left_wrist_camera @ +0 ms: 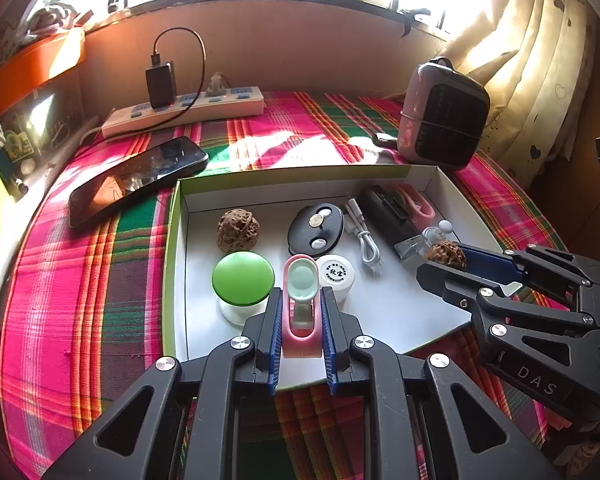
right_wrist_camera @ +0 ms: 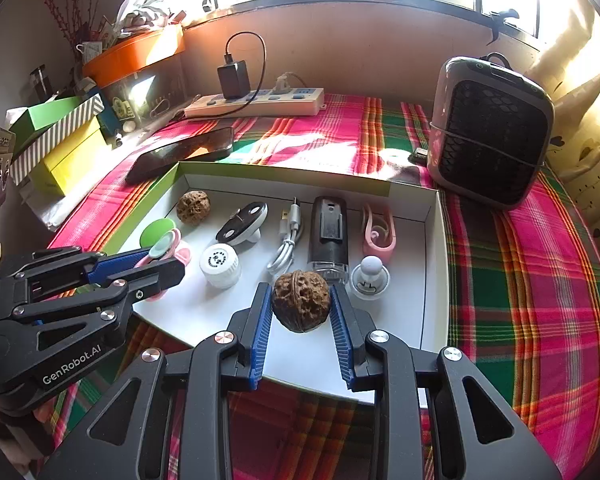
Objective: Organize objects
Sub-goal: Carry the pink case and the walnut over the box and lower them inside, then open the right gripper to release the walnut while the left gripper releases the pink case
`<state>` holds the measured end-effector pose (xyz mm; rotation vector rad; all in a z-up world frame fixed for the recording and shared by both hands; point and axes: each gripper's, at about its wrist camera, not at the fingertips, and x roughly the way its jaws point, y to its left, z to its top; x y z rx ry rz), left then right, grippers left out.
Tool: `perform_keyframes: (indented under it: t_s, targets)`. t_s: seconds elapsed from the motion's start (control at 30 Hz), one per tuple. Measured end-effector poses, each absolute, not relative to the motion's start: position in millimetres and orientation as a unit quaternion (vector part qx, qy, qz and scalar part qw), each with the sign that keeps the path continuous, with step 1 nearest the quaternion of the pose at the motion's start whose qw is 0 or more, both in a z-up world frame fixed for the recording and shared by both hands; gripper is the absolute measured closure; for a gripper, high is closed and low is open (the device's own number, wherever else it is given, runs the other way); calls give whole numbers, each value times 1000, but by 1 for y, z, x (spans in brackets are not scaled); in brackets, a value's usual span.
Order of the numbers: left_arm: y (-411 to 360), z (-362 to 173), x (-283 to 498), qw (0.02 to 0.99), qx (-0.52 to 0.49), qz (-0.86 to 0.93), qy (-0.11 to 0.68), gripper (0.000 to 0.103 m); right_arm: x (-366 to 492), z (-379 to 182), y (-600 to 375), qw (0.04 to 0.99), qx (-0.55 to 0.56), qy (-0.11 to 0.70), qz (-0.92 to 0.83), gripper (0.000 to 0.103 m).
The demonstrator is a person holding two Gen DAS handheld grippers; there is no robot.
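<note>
A white tray with green sides (left_wrist_camera: 204, 344) (right_wrist_camera: 428, 320) lies on the plaid cloth. My left gripper (left_wrist_camera: 300, 300) (right_wrist_camera: 168, 258) is shut on a pink holder with a pale green spoon-like piece (left_wrist_camera: 301, 304) (right_wrist_camera: 164, 246) at the tray's front left. My right gripper (right_wrist_camera: 300, 292) (left_wrist_camera: 440, 260) is shut on a walnut (right_wrist_camera: 301, 300) (left_wrist_camera: 446, 254) over the tray's front middle. In the tray lie a second walnut (left_wrist_camera: 238, 230) (right_wrist_camera: 193, 207), a green-topped knob (left_wrist_camera: 243, 278), a white cap (left_wrist_camera: 335, 274) (right_wrist_camera: 220, 265), a black disc (left_wrist_camera: 316, 230), a white cable (left_wrist_camera: 364, 236) and a black device (right_wrist_camera: 329, 236).
A phone (left_wrist_camera: 136, 178) lies left of the tray. A power strip with a charger (left_wrist_camera: 184, 110) runs along the back wall. A small heater (left_wrist_camera: 444, 114) (right_wrist_camera: 488, 132) stands at the back right. Boxes (right_wrist_camera: 60, 148) are stacked at the left. A curtain (left_wrist_camera: 536, 60) hangs at the right.
</note>
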<state>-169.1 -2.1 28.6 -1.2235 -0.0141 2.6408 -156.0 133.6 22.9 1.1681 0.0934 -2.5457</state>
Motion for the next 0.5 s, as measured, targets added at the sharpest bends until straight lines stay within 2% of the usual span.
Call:
perform_keyframes:
  t_s: [0.5]
  targets:
    - [-4, 16, -179, 105, -431, 896, -3, 87, -167, 11, 129, 168, 427, 42, -887, 73]
